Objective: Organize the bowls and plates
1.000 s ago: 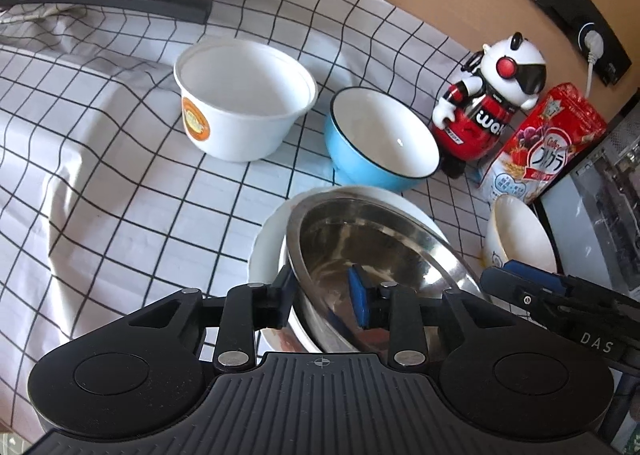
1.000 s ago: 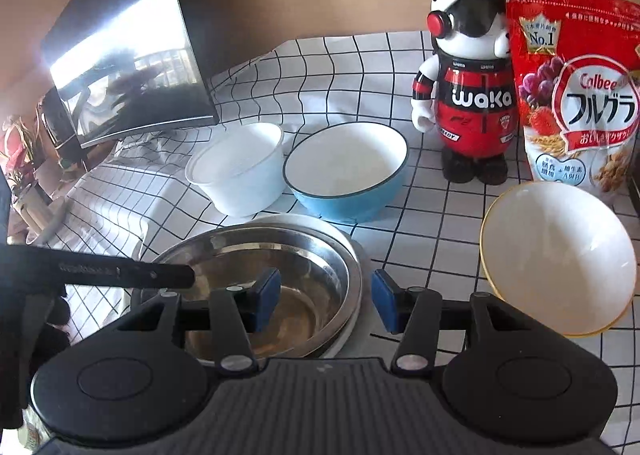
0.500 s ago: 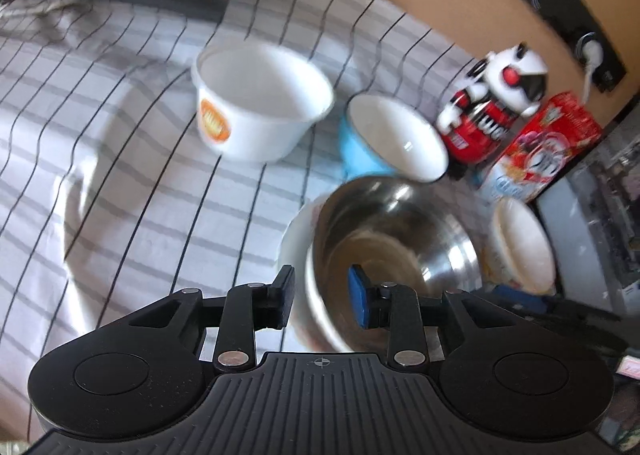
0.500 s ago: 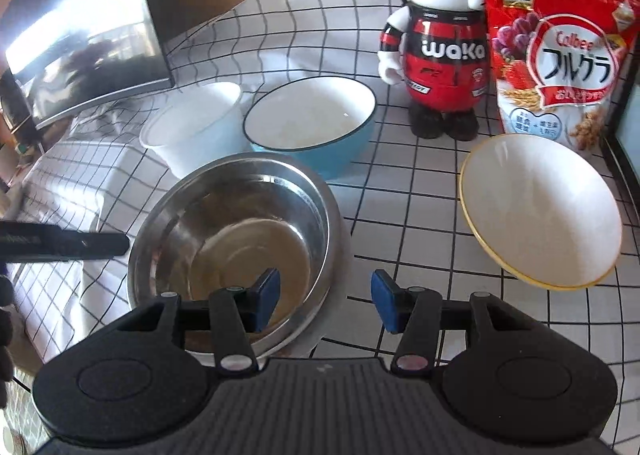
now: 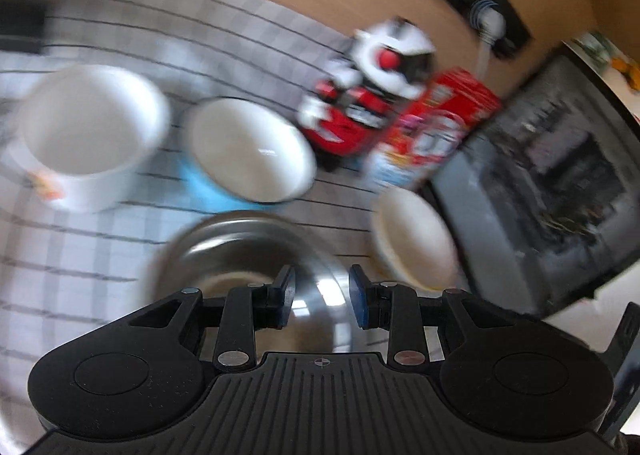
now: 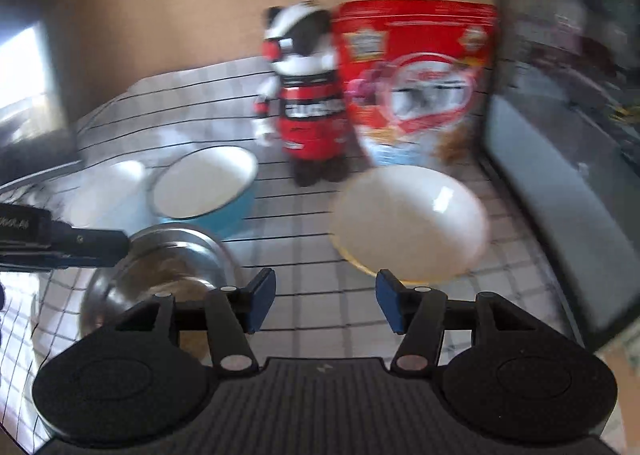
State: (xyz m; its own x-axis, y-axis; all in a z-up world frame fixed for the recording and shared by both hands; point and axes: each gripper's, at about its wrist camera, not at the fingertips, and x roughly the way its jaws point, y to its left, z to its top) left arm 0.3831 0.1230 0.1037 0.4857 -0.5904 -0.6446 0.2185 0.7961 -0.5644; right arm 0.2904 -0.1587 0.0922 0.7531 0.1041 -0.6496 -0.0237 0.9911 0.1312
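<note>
left gripper (image 5: 322, 301), jaws partly spread and pinching nothing, hangs over the steel bowl (image 5: 240, 251). right gripper (image 6: 326, 301), jaws opening on nothing, faces the cream bowl (image 6: 408, 219), likely lining up to nest it.

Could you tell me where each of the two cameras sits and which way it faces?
Left wrist: on the left tongs, looking down over the steel bowl; only its own open jaws show.
Right wrist: on the right tongs, jaws opening with nothing between them, facing the cream bowl; the left tongs enter at its left.
Shared: steel bowl, blue bowl, white tub, toy robot, cereal bag.
</note>
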